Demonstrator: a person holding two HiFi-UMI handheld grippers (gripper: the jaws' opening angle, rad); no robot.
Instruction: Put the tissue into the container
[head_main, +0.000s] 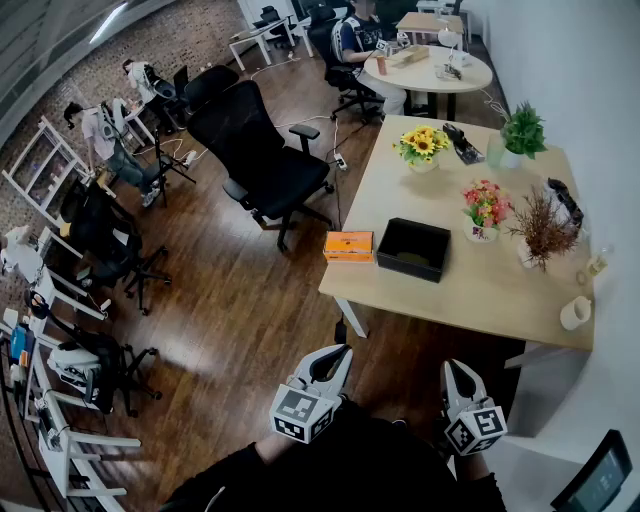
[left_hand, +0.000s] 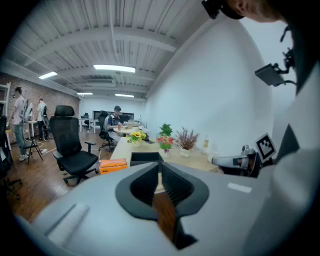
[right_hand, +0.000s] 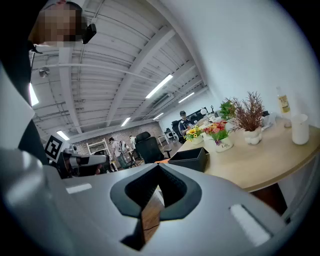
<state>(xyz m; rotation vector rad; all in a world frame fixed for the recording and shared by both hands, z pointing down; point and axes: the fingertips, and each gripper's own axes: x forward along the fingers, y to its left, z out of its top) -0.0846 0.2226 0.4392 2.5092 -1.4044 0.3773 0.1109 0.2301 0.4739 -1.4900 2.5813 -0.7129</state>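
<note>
An orange tissue box (head_main: 348, 245) lies at the near left corner of the light wooden table (head_main: 470, 290). Right beside it stands a black open container (head_main: 413, 249). Both grippers hang low in front of the person's body, short of the table. My left gripper (head_main: 337, 354) is shut with nothing between its jaws. My right gripper (head_main: 452, 368) is shut and empty too. In the left gripper view the jaws (left_hand: 160, 168) point toward the tissue box (left_hand: 112, 166) and the container (left_hand: 144, 157). In the right gripper view the jaws (right_hand: 159, 168) point at the container (right_hand: 190, 158).
Potted flowers (head_main: 486, 210), a dried plant (head_main: 541, 230), sunflowers (head_main: 422, 146) and a white cup (head_main: 575, 313) stand on the table. A black office chair (head_main: 262, 160) stands left of it on the wooden floor. People sit and stand further back.
</note>
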